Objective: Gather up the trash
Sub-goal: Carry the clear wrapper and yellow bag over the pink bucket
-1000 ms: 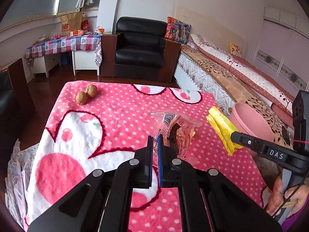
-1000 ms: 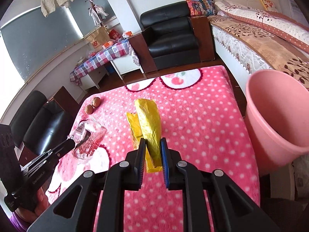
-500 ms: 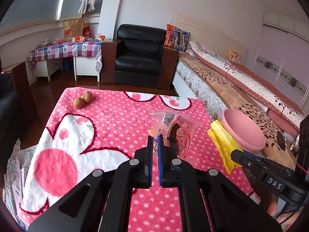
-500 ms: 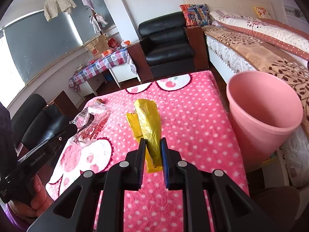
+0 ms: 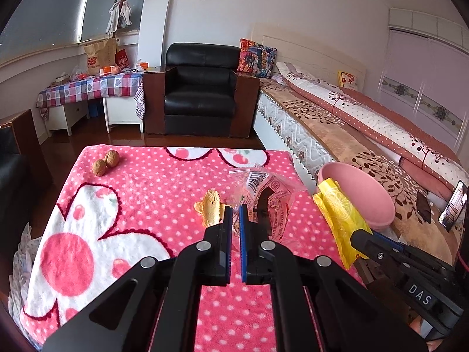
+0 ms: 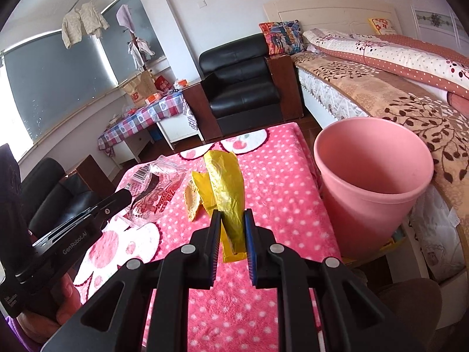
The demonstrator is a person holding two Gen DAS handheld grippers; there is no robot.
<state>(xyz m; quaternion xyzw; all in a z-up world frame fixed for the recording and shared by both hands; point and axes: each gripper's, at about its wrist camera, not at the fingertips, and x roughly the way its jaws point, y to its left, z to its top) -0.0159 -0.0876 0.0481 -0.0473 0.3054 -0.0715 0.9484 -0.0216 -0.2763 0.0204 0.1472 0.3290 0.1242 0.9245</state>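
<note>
My left gripper is shut on a clear plastic wrapper with red print and holds it above the pink dotted blanket. The wrapper also shows in the right wrist view. My right gripper is shut on a yellow wrapper, held up left of the pink bin. The yellow wrapper and the bin also show in the left wrist view. A tan peel scrap lies on the blanket under the left gripper; it also shows in the right wrist view.
Two walnuts lie at the blanket's far left. A bed runs along the right, just behind the bin. A black armchair and a checked side table stand beyond the blanket.
Both grippers have lifted their wrappers off the blanket and moved right toward the pink bin. The tan peel scrap now shows on the blanket.
</note>
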